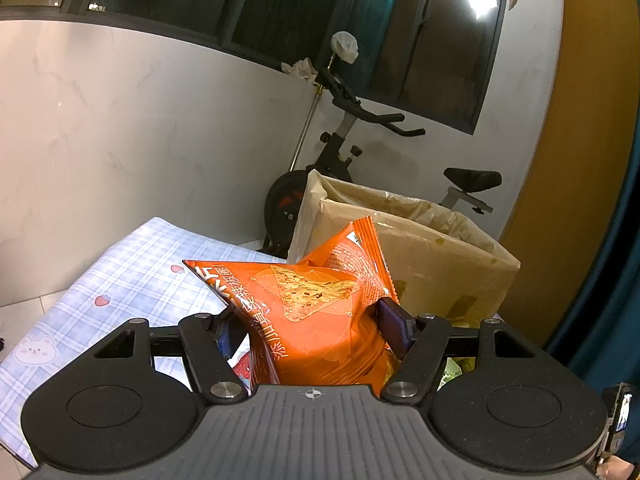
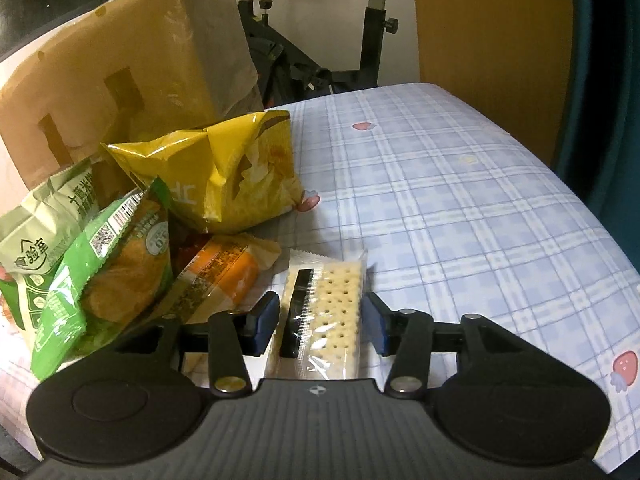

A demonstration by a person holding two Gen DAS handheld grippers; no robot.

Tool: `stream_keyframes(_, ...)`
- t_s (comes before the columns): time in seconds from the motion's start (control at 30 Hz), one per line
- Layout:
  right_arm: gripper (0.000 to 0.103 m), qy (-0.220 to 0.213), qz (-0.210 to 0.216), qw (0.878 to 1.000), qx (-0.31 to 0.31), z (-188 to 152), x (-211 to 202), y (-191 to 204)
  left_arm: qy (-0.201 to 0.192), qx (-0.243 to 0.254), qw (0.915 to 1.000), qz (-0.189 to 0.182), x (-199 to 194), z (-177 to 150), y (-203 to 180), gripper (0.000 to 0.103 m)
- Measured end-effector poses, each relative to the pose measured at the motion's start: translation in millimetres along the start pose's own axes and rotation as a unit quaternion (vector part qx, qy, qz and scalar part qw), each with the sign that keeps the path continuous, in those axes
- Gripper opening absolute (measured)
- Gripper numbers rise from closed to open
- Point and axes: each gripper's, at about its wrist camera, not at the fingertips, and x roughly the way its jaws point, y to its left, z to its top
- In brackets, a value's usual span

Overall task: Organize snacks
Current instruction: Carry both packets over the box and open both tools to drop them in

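The left claw [image 1: 312, 320] is squeezing an orange chip bag [image 1: 316, 304] and holds it up above the desk [image 1: 132, 276]. The bag is puffed up between the two pads. Just behind it stands a big brown box [image 1: 440, 256] with its top open, so the bag looks ready to go in there. The right claw [image 2: 320, 322] is low over a pack of crackers [image 2: 332, 312] that lies flat on the checked cloth of the desk. Its pads sit one on each side of the pack, very near the edges, but they do not seem to press it yet, so this claw is loose and holds nothing. The pack is long, and its long side runs straight away from the claw, the same way the claw points. That means the pads only need to close across the short side. The right hand is the nearer one to the crackers. To the left of the pack lies a heap of other snacks: a yellow bag [image 2: 228, 176], green bags [image 2: 80, 256] and an orange wrapper [image 2: 224, 276], all near the box.
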Motion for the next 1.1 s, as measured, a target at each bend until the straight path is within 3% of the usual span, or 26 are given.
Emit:
stream_keyframes(0.27,0.050,0.009,-0.006,1.000,-0.002,3.2,9.0,1.3,-0.015,0.001,0.9999,0.001,-2.2,12.3,2.2,0.071)
stream_keyframes(0.5,0.050,-0.065,0.012,0.997,0.029,32.0,-42.1,-13.8,-0.051,0.021,0.9985,0.000,-14.6,34.1,-5.1,0.071)
stream_keyframes(0.67,0.050,-0.138,0.046,0.989,0.037,58.3,-81.6,-10.7,-0.068,0.028,0.9973,-0.002,-17.5,45.9,-12.9,0.071)
stream_keyframes(0.9,0.050,-0.210,0.089,0.973,-0.014,95.6,-111.7,23.5,-0.096,0.044,0.9944,-0.001,-17.9,64.4,-23.6,0.071)
stream_keyframes(1.1,0.050,-0.230,0.121,0.964,-0.060,122.5,-109.2,56.8,-0.119,0.070,0.9904,-0.010,-15.4,84.5,-37.1,0.071)
